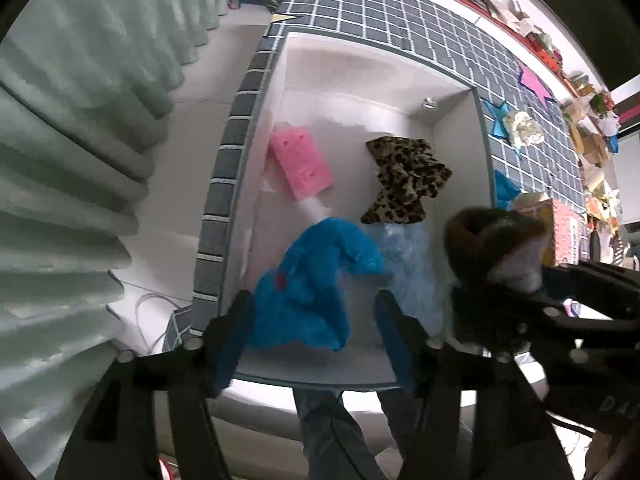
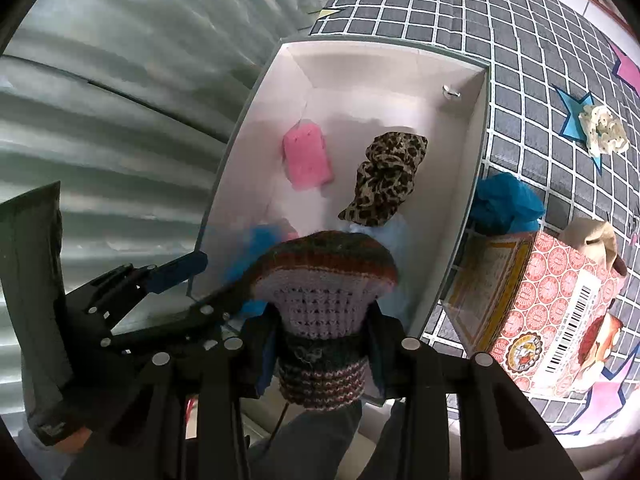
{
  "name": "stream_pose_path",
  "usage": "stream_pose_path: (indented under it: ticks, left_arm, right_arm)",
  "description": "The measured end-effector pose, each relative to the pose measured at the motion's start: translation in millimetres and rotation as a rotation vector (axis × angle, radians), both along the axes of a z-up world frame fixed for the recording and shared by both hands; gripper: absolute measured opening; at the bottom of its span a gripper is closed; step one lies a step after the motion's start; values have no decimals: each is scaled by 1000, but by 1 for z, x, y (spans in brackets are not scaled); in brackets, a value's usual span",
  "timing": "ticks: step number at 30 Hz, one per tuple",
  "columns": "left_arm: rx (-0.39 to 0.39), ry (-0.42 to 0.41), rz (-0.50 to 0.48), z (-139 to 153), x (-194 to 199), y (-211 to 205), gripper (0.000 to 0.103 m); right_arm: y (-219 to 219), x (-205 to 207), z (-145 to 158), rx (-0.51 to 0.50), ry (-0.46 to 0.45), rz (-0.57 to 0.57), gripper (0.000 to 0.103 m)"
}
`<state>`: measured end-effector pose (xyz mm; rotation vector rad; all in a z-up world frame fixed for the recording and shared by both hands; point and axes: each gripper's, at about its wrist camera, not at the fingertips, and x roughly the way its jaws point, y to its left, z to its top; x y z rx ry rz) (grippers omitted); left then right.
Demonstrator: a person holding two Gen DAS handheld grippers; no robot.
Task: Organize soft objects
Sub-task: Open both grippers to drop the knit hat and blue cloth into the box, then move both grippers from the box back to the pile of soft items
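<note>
A white box (image 1: 360,46) (image 2: 380,45) stands on a grey checked cloth. In it lie a pink pad (image 1: 302,164) (image 2: 308,160), a leopard-print scrunchie (image 1: 404,180) (image 2: 384,180) and a pale blue fluffy piece (image 1: 412,268). My left gripper (image 1: 316,336) (image 2: 200,284) points down over the box's near end, open. A bright blue plush piece (image 1: 304,300) hangs loose between its fingers, clear of the pads. My right gripper (image 2: 320,352) (image 1: 520,292) is beside it, shut on a striped knitted piece (image 2: 324,292) (image 1: 492,236) that bulges out above its fingers.
On the checked cloth (image 2: 480,8) to the right of the box lie a cream scrunchie (image 2: 604,130) (image 1: 522,128) and a blue cloth (image 2: 504,204). A red patterned carton (image 2: 540,308) stands close to the box's right wall. A pale curtain (image 1: 80,160) hangs left.
</note>
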<state>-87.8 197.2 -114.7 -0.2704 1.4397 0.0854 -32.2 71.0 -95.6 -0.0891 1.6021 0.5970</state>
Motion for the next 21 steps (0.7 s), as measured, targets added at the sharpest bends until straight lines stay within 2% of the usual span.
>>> stream_pose_path:
  ticks: [1,3,4,6,7,9,11,12,16,21]
  left_arm:
    - [1,1,3,0,0,0,82]
    - [-3,-12,14,2,0,2,83]
    - [-2,-18,14,3,0,2,85]
    - [-3,-24,18,5,1,2,95]
    - [-3,-25,21,6,1,2,103]
    - [-3,-26,29,9,3,2,103]
    - [-17,-32,47,12,5,3,103]
    - [-34,-36,58,14,6,4,103]
    - [-63,-53,72,26,13,3,103]
    - [-74,-85,34,45,28,-12,103]
  right_arm:
    - [0,1,1,-1,-3,-1,44]
    - [-2,2,2,9,-2,-4,48]
    - [-2,3,4,15,-2,-7,63]
    - [-1,4,8,16,-21,-4,79]
    - [1,4,12,15,-36,1,79]
    - [4,5,17,16,-50,10,79]
    - [5,6,22,13,-70,14,92]
    - [5,8,26,9,-84,15,103]
    - [-4,17,46,29,-136,-1,102]
    - [-26,33,71,52,-175,-74,102]
